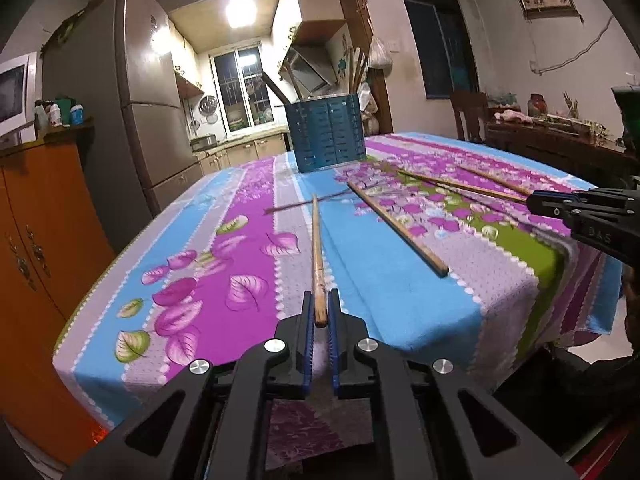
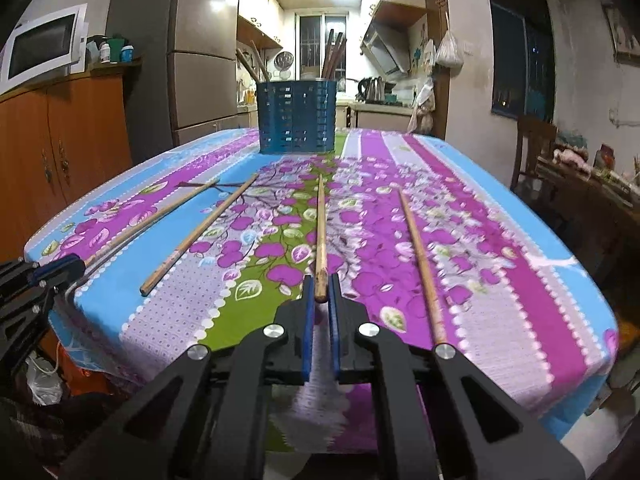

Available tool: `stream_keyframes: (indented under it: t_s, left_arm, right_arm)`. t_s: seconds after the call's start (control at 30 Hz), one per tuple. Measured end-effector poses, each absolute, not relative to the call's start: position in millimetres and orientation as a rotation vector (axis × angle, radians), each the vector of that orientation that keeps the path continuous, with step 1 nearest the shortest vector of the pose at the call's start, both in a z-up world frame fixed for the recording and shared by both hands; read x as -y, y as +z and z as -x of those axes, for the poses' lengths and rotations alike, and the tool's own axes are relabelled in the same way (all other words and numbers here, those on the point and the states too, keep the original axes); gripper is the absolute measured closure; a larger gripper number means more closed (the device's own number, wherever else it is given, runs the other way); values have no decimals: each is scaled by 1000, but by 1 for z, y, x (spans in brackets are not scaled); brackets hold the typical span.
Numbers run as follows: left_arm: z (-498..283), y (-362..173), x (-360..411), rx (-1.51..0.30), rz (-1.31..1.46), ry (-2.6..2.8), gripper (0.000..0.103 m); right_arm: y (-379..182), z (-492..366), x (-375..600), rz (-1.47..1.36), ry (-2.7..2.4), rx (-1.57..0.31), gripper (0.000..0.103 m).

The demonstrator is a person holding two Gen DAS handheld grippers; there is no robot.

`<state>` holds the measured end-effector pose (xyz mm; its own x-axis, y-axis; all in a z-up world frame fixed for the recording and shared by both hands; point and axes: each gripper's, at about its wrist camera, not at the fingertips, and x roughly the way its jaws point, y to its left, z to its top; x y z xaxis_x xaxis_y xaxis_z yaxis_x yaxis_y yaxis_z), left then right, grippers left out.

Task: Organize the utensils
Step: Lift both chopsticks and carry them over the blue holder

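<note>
While four wooden chopsticks are lying loose on the flowered tablecloth (image 2: 500,248), each gripper is closing around the near end of one. The left gripper (image 1: 320,312) is holding the leftmost chopstick (image 1: 317,256) between its blue pads, the stick running straight ahead over a blue stripe. The right gripper (image 2: 320,292) is clamping the near end of the third chopstick (image 2: 321,232), which is pointing away toward the far edge of the table.

Between those two held sticks, the second chopstick (image 2: 196,236) is lying at a slant, free of both grippers. The fourth chopstick (image 2: 422,264) is lying just to the right of the right gripper, its near end reaching close to the table's front edge.

Farther back, near the far edge, a blue slotted holder (image 2: 297,116) is standing upright with several dark and wooden sticks poking out of its top; their number is hard to count. Nothing is standing between the chopsticks and the holder.

Beyond the table, a tall fridge (image 2: 200,52) is standing on the left beside an orange cabinet (image 2: 64,136) carrying a white microwave (image 2: 44,44). A kitchen window (image 1: 240,84) is showing through the doorway, and a dark wooden chair (image 2: 534,152) is standing at the right.
</note>
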<state>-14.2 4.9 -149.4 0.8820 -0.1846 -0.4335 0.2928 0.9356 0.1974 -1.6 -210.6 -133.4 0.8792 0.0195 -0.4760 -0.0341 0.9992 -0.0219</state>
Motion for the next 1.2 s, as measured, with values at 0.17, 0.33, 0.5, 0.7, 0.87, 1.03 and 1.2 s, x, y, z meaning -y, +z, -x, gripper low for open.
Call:
stream_keyframes:
  t_s: [0.17, 0.33, 0.5, 0.7, 0.87, 1.03, 1.2]
  left_arm:
    - [19, -135, -11, -373, -266, -251, 95]
    - [21, -117, -19, -335, -250, -269, 95]
    - [22, -92, -25, -279, -228, -275, 95]
    - [21, -62, -22, -195, -263, -259, 95]
    - [9, -40, -20, -144, -285, -244, 95]
    - [-4, -21, -12, -83, -323, -219, 95]
    - [-15, -5, -2, -32, -355, -211, 95]
  right_arm:
    - [-114, 12, 208, 94, 19, -433, 98]
    - [-94, 17, 208, 109, 33, -378, 98]
    - [-65, 18, 207, 133, 69, -316, 98]
    - [-30, 6, 212, 134, 105, -254, 98]
    - [-11, -4, 213, 138, 131, -223, 98]
    - [3, -18, 210, 157, 150, -212, 98]
    - [11, -29, 208, 163, 173, -209, 98]
